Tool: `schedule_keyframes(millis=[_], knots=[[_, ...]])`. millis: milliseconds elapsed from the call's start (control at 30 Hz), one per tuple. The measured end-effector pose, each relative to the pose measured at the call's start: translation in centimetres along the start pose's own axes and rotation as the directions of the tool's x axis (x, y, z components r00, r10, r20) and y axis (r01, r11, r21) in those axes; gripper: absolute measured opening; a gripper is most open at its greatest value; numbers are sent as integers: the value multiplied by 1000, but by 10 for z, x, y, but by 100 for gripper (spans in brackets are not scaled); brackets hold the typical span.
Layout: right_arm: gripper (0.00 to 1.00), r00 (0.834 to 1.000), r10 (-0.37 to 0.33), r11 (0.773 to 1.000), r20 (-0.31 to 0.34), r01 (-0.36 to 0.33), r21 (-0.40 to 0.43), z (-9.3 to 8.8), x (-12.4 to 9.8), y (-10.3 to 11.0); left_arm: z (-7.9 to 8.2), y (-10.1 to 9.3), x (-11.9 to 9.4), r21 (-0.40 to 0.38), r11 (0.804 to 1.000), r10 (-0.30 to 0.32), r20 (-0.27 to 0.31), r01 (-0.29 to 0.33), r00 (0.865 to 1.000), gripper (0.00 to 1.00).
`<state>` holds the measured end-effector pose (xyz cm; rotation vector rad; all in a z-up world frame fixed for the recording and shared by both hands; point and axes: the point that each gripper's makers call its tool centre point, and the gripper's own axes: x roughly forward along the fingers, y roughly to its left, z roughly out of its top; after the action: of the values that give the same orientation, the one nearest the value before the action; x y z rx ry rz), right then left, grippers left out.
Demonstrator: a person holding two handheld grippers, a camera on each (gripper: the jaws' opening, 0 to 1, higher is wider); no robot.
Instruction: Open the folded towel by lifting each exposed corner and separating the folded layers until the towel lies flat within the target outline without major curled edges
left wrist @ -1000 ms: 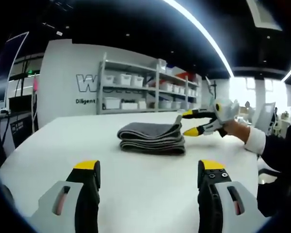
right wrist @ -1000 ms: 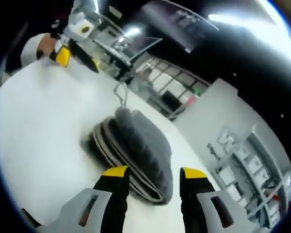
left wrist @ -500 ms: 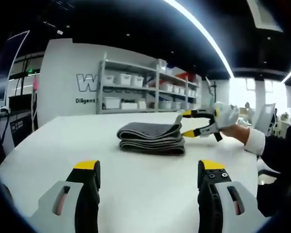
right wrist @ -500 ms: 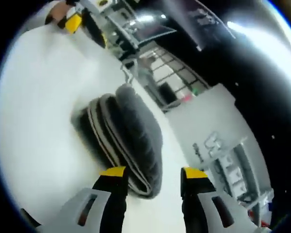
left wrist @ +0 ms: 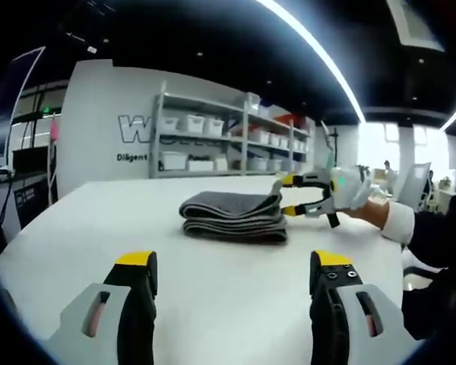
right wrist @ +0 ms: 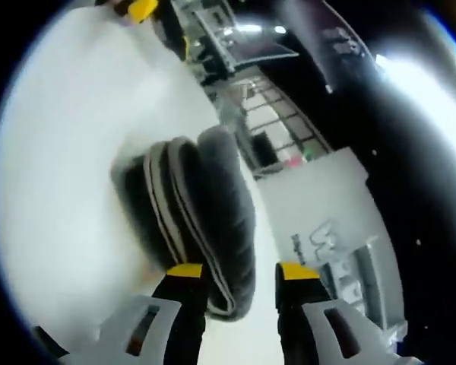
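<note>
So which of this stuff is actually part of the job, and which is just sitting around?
Part of the job:
grey folded towel
right tool, open around the towel's top corner
left tool, open, held back
white table

Just around:
shelf of white bins
wall lettering

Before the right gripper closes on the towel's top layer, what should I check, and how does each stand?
1. Towel folded, stacked on the table: ok.
2. Right gripper open: ok.
3. Its jaws bracket the towel's near upper edge: ok.
4. Only the top layer between the jaws: cannot tell.
5. Left gripper open and well back from the towel: ok.
6. Target outline on the table: cannot tell.
</note>
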<state>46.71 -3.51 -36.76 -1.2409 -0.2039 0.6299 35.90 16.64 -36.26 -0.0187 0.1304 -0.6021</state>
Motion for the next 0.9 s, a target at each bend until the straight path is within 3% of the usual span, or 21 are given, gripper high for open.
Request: schedule_keyframes(millis=[900], knots=[[24, 999, -25, 985, 45, 32, -172, 29, 33, 4, -3, -28, 12, 18, 999, -41, -25, 41, 999, 79]])
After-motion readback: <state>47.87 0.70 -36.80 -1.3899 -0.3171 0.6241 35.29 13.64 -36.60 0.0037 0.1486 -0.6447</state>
